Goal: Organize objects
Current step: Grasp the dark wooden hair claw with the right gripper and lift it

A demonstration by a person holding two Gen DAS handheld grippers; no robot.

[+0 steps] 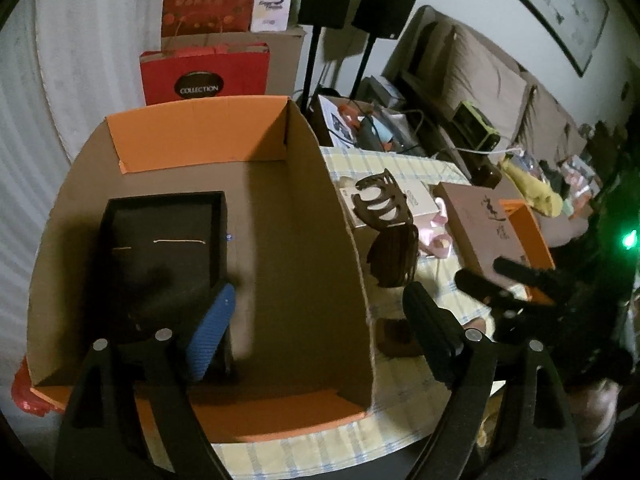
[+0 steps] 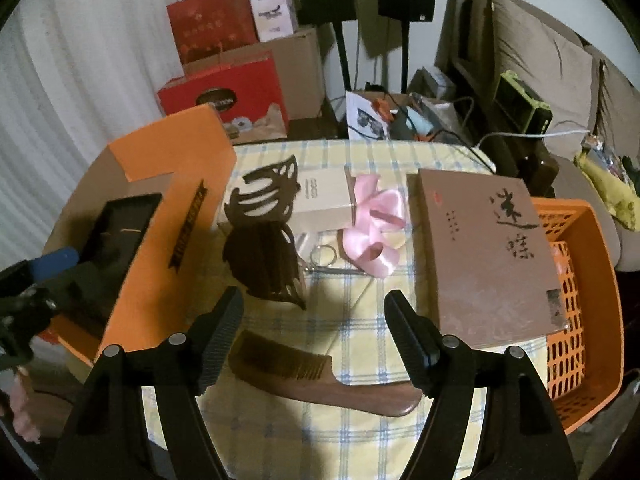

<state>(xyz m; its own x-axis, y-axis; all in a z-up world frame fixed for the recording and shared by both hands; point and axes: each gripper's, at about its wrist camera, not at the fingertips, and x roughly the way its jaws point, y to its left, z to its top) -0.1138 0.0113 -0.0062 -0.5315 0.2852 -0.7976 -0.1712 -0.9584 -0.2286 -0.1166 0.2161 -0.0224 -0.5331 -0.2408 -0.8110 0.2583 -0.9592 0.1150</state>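
The wooden comb (image 2: 320,380) lies flat on the checked table (image 2: 360,340), between the spread, empty right tongs (image 2: 312,332), with bare cloth beyond it. Left of it stands the orange box (image 1: 200,136), its wall close by. The left tongs (image 1: 320,304) gape empty across that wall, above a black tray (image 1: 160,248).
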